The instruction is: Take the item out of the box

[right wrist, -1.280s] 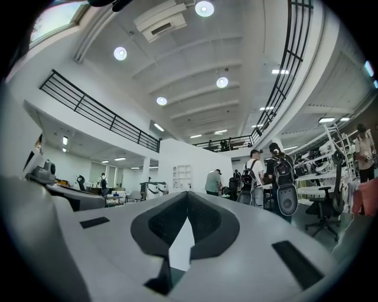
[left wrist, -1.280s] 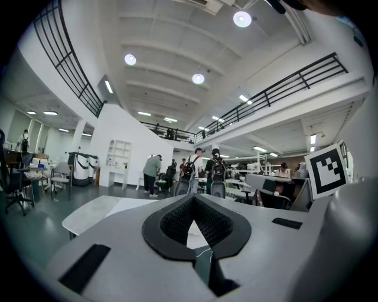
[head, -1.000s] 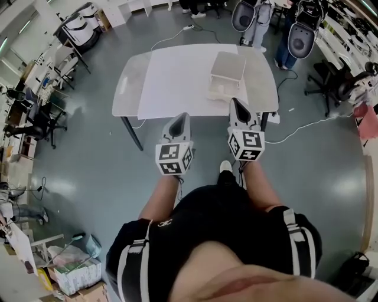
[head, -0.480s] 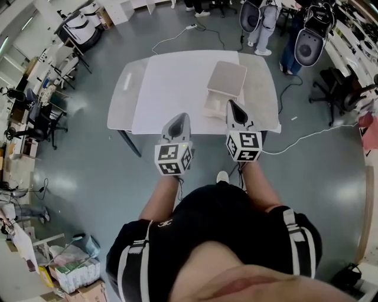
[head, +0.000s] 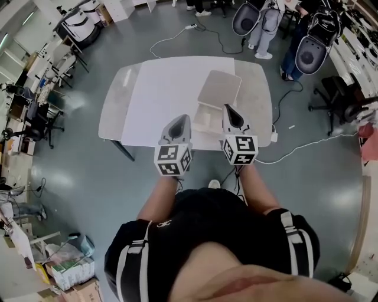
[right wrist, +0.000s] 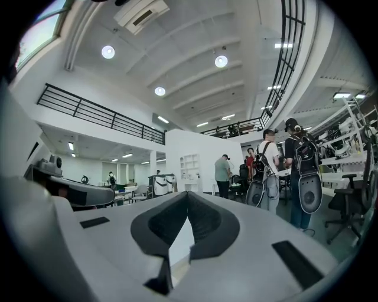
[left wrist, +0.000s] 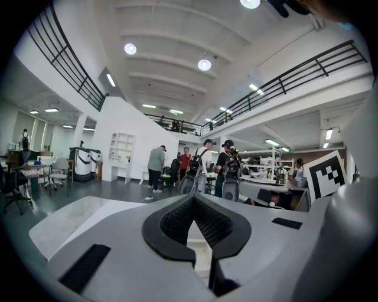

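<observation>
A pale tabletop (head: pixel 118 112) with rounded corners stands on a grey floor (head: pixel 88 177) in a big open workshop. A white sheet (head: pixel 171 88) covers its middle and leaves stone-patterned strips bare at both ends. The box (head: pixel 204 121) sits on the right half of the sheet, close to the near edge. Its beige lid (head: pixel 220 88) is swung open toward the far side. The inside looks pale, and the item in it cannot be made out from here.

A white cable (head: pixel 307 144) runs across the floor to the right of the tabletop. Beyond the far right corner stand 2 people (head: pixel 266 17) wearing backpack rigs. An office chair (head: pixel 336 94) is farther right, and cartons (head: pixel 71 271) are piled at the lower left. The gripper views show a high ceiling with round lamps (left wrist: pixel 204 63) and a mezzanine with black railings (right wrist: pixel 100 115).

The left tool (head: pixel 180 118) hangs over the near edge of the tabletop, just left of the box. In its own view its jaws are together at the tips, with nothing between them. The right tool (head: pixel 229 109) overlaps the box's near right corner in the head view; whether it touches cannot be told. Its jaws are likewise closed tip to tip and empty. Only the pale sheet shows through the small gap below the tips.
</observation>
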A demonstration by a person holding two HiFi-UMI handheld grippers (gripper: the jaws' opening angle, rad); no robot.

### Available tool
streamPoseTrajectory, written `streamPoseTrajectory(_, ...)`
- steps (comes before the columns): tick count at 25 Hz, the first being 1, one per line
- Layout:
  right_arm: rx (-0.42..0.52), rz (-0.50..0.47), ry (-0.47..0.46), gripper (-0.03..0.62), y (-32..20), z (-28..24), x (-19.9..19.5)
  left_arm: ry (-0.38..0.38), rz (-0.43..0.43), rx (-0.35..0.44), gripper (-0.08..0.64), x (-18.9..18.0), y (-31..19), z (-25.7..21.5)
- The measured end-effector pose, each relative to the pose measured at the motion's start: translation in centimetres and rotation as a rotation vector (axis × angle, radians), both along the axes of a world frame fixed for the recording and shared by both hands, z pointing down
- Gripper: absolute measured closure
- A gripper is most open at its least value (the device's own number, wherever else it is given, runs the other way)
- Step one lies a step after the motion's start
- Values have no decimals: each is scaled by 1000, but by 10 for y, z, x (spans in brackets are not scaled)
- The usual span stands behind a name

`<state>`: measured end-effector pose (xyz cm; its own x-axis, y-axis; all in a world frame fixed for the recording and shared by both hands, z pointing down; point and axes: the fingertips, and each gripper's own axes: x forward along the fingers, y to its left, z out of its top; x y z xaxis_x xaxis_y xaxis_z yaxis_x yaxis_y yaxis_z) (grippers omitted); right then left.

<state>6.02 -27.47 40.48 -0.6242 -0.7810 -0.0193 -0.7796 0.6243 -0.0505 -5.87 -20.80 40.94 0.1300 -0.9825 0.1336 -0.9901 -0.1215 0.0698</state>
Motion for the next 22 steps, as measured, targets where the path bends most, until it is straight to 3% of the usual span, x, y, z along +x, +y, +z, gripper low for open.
streamPoseTrajectory(11, -38, 6, -1, 578, -52, 17, 6, -4, 16, -24, 548, 8, -54, 12)
streamPoseTrajectory(22, -44, 54, 40, 578, -83, 27, -26, 3, 76, -15, 548, -25, -93, 18)
